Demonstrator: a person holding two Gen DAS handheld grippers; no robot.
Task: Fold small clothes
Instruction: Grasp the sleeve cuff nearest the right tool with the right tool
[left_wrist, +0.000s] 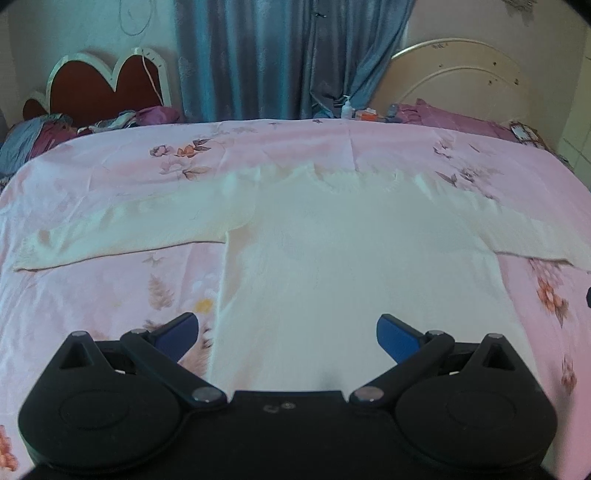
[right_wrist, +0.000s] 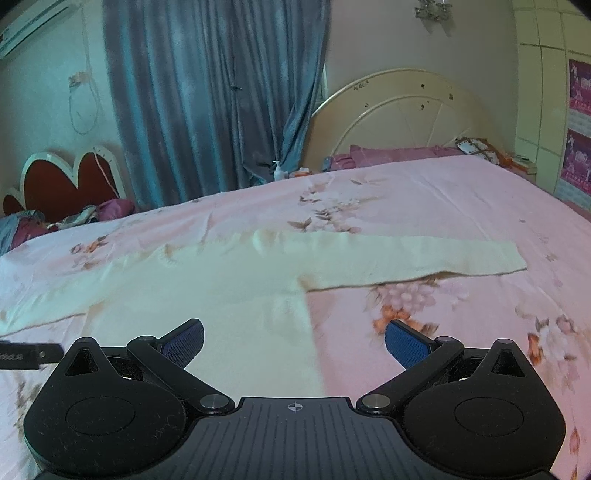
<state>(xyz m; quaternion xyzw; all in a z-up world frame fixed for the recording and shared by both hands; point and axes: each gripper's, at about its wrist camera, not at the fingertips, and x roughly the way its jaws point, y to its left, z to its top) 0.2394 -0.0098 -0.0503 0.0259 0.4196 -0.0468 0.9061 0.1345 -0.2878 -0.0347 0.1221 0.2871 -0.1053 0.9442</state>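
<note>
The shirt lies flat on the bed, sleeves spread sideways, hem nearest both wide-open, empty grippers: left over its body, right straddling its right edge.

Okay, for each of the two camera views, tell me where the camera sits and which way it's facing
Left wrist view: sits on the left gripper, low over the near part of the bed, facing across it to the blue curtain; the open blue-padded fingers frame the white long-sleeved top.
Right wrist view: sits on the right gripper, also facing the curtain but further right, over the top's right edge and sleeve; its open fingers show.
Shared: top, pink floral bedsheet, curtain, cream headboard, heart-shaped headboard.
</note>
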